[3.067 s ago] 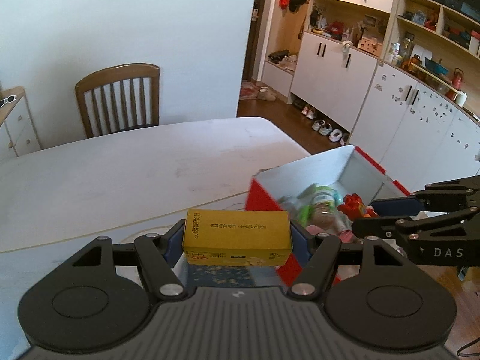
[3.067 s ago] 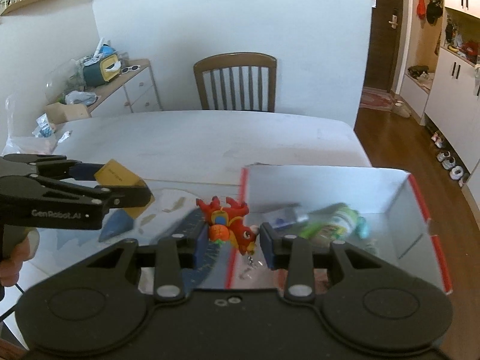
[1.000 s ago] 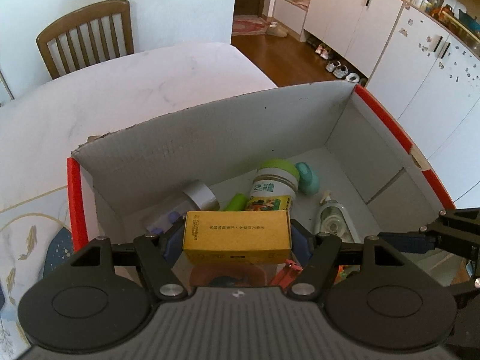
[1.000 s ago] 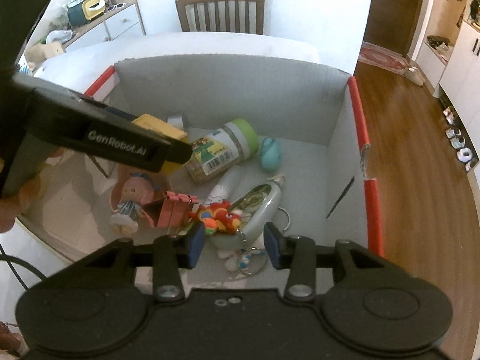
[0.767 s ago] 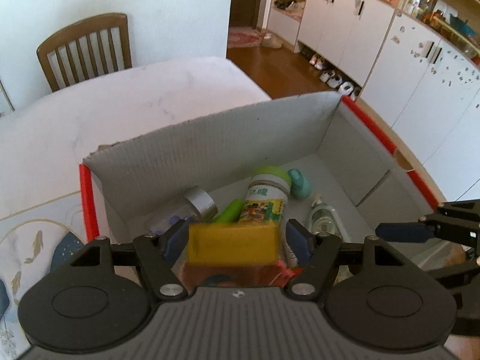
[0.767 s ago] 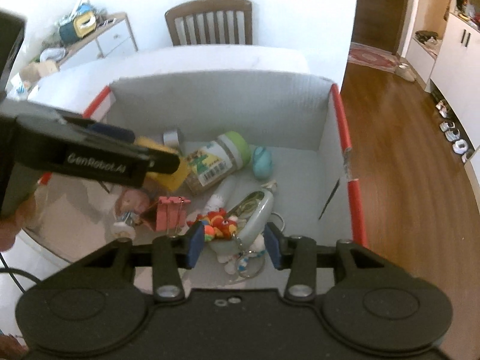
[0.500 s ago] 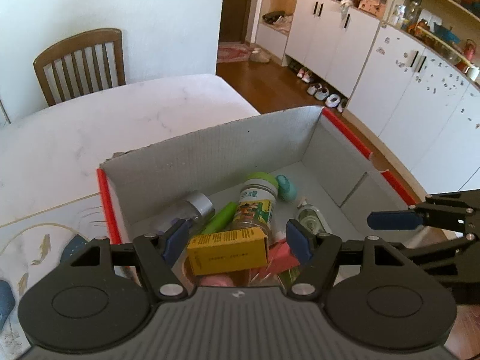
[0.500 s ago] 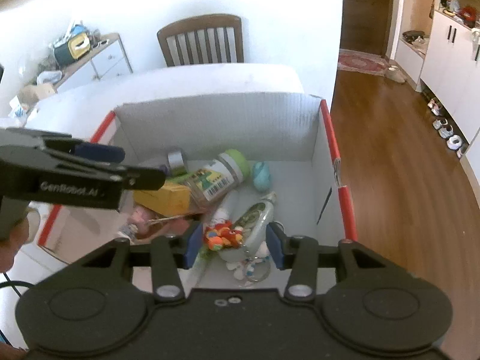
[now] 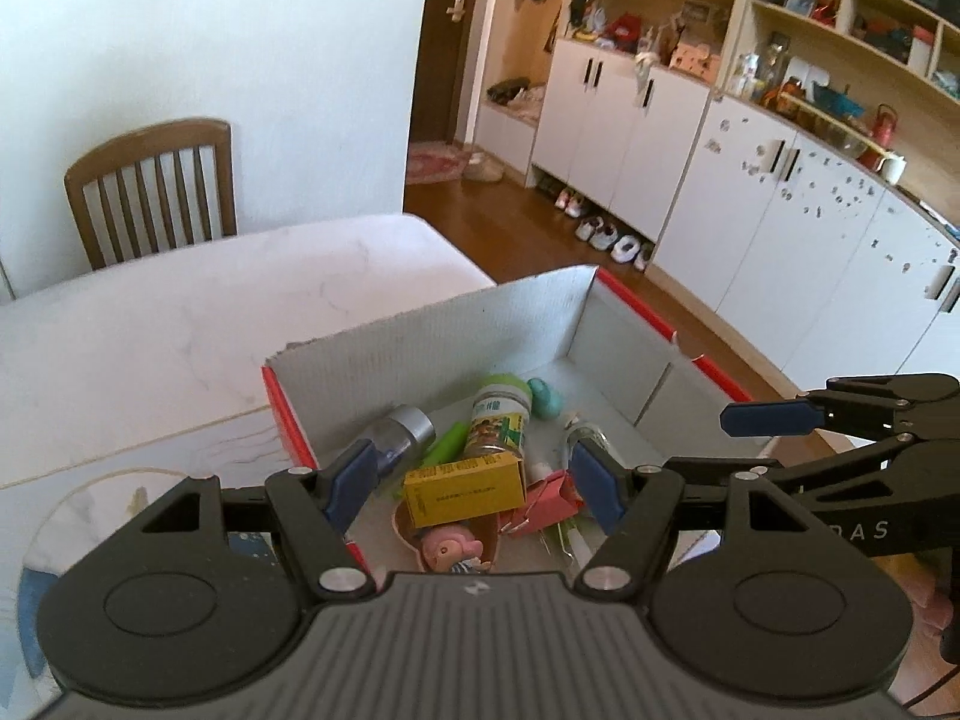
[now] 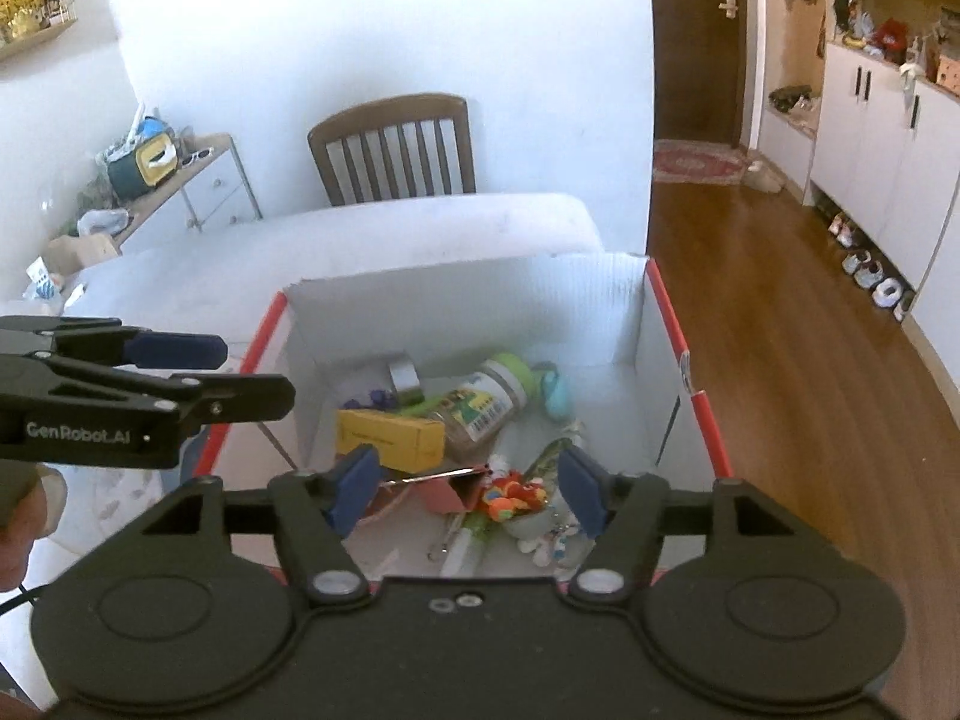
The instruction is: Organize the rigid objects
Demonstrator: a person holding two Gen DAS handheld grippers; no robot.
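Above the open cardboard box [image 9: 468,312] on the white worktop [image 9: 180,324], both tongs tilt downward at its contents. The left tongs [image 9: 474,480] are spread with nothing between the pads; the yellow carton [image 9: 462,489] they pinched a second ago now lies loose in the box, resting on a doll [image 9: 453,549] and beside a pink binder clip [image 9: 549,501]. The right tongs [image 10: 465,489] have just been opening and stand spread too, empty; the red and orange plush toy [image 10: 510,495] they carried earlier sits in the box below them, next to a clear pouch [image 10: 549,462]. Both views show the box from higher and farther back than a second ago. A green-lidded jar [image 10: 486,399] lies on its side behind the carton. A hand [image 10: 24,516] grips the left tool's handle at the right view's lower left.
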